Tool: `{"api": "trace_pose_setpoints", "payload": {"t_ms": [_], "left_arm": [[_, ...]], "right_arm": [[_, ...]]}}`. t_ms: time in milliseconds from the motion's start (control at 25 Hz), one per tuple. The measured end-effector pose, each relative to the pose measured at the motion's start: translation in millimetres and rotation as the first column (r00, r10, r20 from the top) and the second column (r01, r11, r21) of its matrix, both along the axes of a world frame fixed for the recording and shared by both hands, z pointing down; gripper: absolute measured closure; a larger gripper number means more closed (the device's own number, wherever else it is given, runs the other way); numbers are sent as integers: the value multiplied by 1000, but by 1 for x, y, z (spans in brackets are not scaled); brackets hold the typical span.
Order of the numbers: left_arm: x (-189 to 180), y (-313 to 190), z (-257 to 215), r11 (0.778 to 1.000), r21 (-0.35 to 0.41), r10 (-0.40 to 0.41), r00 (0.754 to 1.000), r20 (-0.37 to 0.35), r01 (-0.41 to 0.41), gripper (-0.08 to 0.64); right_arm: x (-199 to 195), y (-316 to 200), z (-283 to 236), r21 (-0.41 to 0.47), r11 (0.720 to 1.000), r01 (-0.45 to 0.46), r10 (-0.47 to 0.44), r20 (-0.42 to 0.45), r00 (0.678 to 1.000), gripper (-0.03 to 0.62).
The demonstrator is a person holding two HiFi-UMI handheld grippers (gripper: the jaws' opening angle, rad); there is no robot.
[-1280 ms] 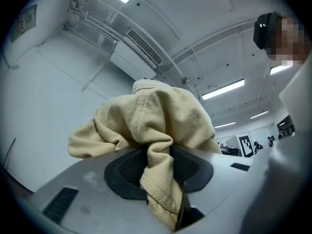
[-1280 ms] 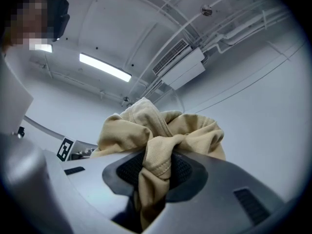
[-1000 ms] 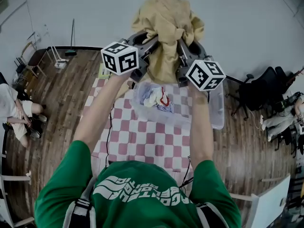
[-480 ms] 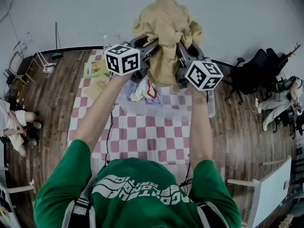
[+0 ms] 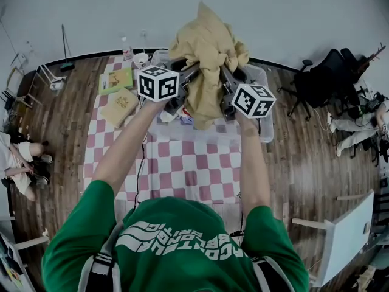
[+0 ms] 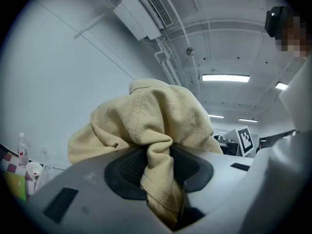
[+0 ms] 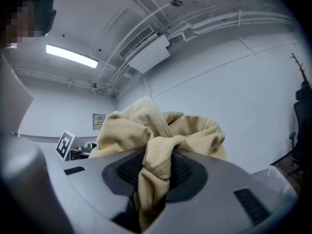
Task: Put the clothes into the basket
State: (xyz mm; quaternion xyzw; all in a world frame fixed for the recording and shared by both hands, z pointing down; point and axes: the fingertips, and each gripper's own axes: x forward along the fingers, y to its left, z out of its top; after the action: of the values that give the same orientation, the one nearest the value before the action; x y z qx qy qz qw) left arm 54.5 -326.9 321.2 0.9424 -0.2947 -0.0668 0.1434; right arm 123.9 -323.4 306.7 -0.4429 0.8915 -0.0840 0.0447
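Two claws share one garment here: the left claw [image 5: 193, 73] and the right claw [image 5: 223, 73] are each pinched down on a fold of the tan garment [image 5: 209, 44], which is held high and bunched between them; in the left gripper view the ribbed cloth runs straight down between the dark pads of the left claw [image 6: 157, 172], and the right gripper view shows the same at the right claw [image 7: 152, 174]; I see no slack gap in either.

The bundle hangs in the air above the clear basket [image 5: 265, 123], which stands at the far end of the checked worktop [image 5: 194, 169]; its lower tail dangles towards the basket's mouth, though I cannot tell whether it touches anything inside. Beside that tail a scrap of pale cloth [image 5: 182, 115] shows in the basket, so I judge at least one piece is already in; the garment hides the rest of the inside.

What is left, to my eye: bring this garment down into the basket and let go with both claws. No other loose clothes show on the worktop, only some yellow books [image 5: 118, 93] and a cup [image 5: 141, 59] near its far left corner; so this may well be the last piece.
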Motion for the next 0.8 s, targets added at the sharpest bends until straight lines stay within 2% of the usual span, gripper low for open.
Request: {"api": "trace_pose_setpoints", "payload": {"t_ms": [280, 640, 800], "left_arm": [[5, -11, 84, 990, -138, 19, 992, 122, -2, 440], [11, -31, 168, 962, -273, 84, 963, 256, -12, 440], [15, -43, 195, 951, -307, 126, 938, 323, -22, 440]], "right_arm": [[4, -18, 88, -186, 982, 42, -47, -26, 999, 497], [9, -46, 173, -377, 923, 73, -106, -67, 992, 499], [11, -60, 201, -440, 894, 78, -134, -98, 986, 499]]}}
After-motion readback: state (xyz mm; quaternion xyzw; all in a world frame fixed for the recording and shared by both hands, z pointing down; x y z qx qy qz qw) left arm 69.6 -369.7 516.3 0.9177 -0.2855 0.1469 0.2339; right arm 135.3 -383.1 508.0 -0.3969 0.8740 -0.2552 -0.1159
